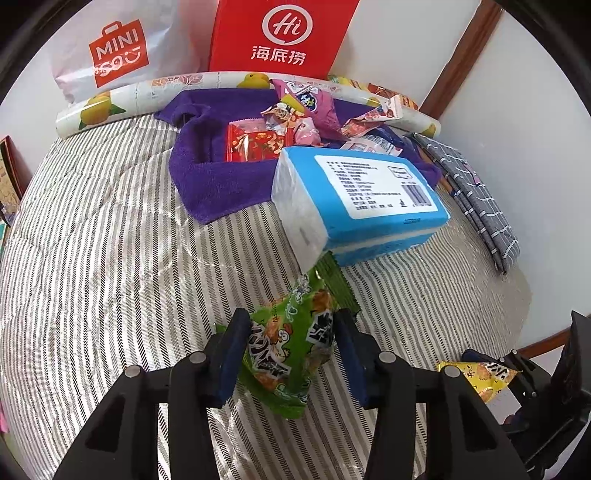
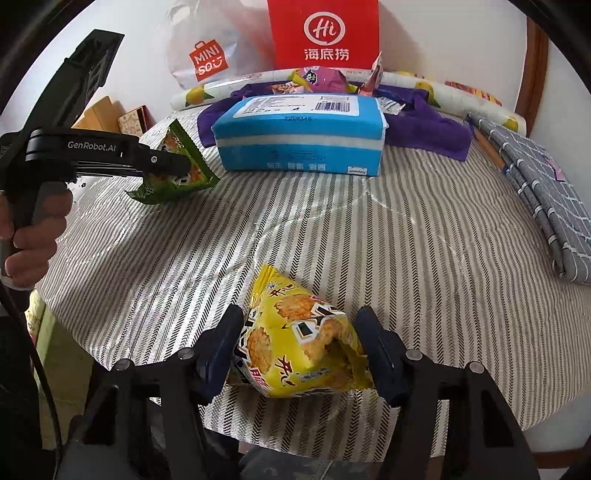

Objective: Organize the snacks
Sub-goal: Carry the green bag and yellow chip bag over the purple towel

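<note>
The left gripper point(image 1: 291, 347) pinches a green snack bag point(image 1: 288, 354) between its two blue pads, holding it above the striped cloth point(image 1: 110, 258) at the near left side of the table. The right gripper point(image 2: 299, 347) has a yellow snack bag point(image 2: 295, 350) between its fingers; the left pad touches the bag and the right pad is at its torn edge, but I cannot tell if they really press it. This bag is at the near edge of the table. Farther away lies a blue tissue pack point(image 1: 354, 199). Behind it, more small snacks point(image 1: 295, 122) are piled on a purple towel point(image 1: 214, 173). A red paper bag point(image 2: 325, 33) stands at the far wall, and a grey folded cloth point(image 2: 535, 184) lies at the right.
</note>
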### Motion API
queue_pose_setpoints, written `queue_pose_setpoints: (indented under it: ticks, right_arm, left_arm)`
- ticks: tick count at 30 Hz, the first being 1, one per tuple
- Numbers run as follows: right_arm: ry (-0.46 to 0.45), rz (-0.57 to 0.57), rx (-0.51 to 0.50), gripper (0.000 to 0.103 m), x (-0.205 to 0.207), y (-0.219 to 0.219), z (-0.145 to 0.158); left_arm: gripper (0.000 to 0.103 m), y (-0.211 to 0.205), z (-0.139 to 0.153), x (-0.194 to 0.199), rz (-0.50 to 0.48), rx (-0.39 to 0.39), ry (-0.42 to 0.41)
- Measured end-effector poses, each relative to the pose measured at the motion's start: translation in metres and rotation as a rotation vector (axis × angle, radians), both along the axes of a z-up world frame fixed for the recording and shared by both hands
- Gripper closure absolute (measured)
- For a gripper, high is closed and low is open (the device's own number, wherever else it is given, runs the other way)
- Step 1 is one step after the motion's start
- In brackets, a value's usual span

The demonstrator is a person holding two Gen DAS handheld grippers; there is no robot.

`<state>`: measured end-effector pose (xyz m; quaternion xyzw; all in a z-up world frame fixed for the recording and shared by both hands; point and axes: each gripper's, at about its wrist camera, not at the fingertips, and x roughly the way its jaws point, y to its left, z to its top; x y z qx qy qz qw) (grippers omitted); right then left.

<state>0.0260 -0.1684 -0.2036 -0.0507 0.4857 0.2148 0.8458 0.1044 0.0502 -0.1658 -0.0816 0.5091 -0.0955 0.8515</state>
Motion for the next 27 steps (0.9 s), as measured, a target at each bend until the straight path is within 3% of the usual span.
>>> queue_pose_setpoints:
  ticks: [5, 18, 27]
  right_arm:
    - [-0.024, -0.019, 0.002, 0.043, 0.001, -0.007, 0.009]
    - [-0.136, -0.122, 0.049, 0.043, 0.032, -0.03, 0.071]
    - [-0.194, -0.169, 0.071, 0.043, 0.061, -0.034, 0.11]
  left_arm:
    - [0.059, 0.0, 0.009, -0.005, 0.004, -0.023, -0.015]
    - [0.059, -0.003, 0.06, -0.006, 0.011, -0.101, -0.088]
    - [0.059, -0.009, 0.089, 0.007, 0.003, -0.111, -0.132]
